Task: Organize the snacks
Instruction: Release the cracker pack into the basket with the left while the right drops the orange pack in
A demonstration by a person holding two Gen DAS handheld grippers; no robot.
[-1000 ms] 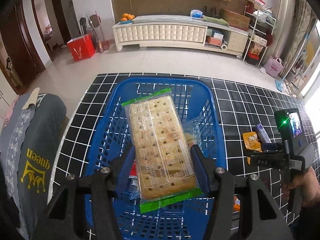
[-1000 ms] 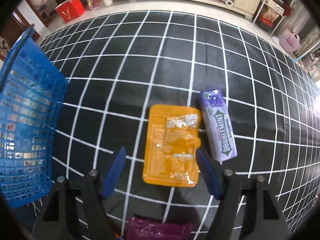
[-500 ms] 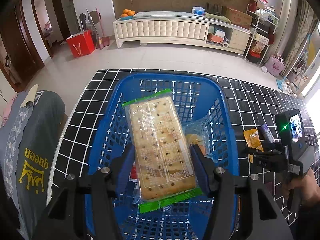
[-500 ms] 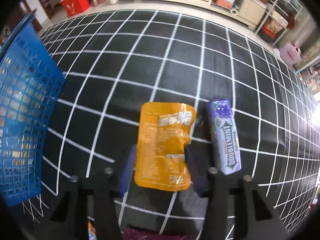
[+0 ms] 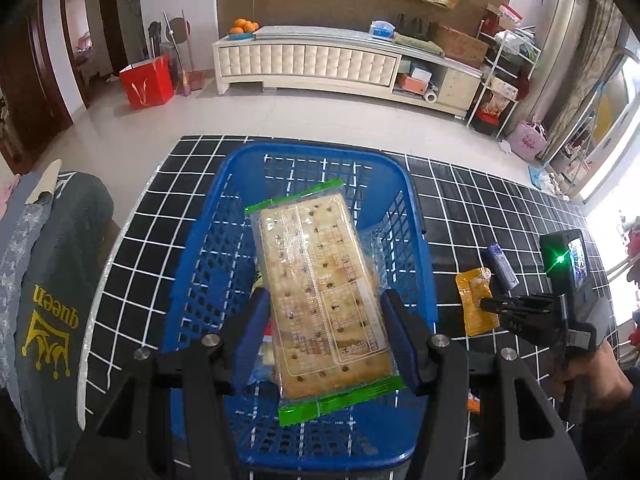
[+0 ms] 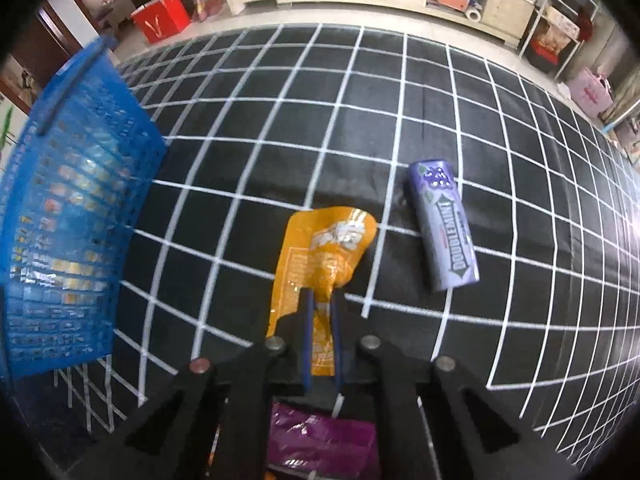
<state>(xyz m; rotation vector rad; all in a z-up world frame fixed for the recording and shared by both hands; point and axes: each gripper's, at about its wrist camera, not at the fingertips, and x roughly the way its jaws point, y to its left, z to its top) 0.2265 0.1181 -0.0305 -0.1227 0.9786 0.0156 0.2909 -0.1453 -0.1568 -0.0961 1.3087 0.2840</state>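
We see the blue plastic basket [image 5: 404, 216] on the black grid-pattern tablecloth [image 6: 360, 120], centre of the left wrist view. Inside it: a clear wrapper at 3 o'clock by the right wall, plus small packets under the cracker pack, too hidden to name. The left gripper [image 5: 324, 332] pinches the cracker pack [image 5: 320, 280] by its long sides, both blue fingers pressed on the wrapper, and holds it above the basket opening; green sealed ends at 12 and 6 o'clock.

In the right wrist view, the right gripper [image 6: 320, 316] has its fingers nearly together, clamped on the near end of the orange snack pouch [image 6: 324, 248]; the pouch's far end curls up. A purple Doublemint gum pack [image 6: 442, 236] lies flat on the cloth at 2 o'clock, just beside the pouch, not touching. A purple packet [image 6: 320, 436] lies at 6 o'clock under the gripper body. The basket sits at 9 o'clock, apart from the pouch.

Room: tiled floor, a white TV cabinet [image 5: 320, 64] at 12 o'clock with oranges [image 5: 242, 26] on it, a red paper bag [image 5: 148, 82] at 10 o'clock, shelving at 2 o'clock. A grey cushion printed "queen" [image 5: 52, 312] is at 8 o'clock. A hand [image 5: 592, 376] holds the right gripper's handle.
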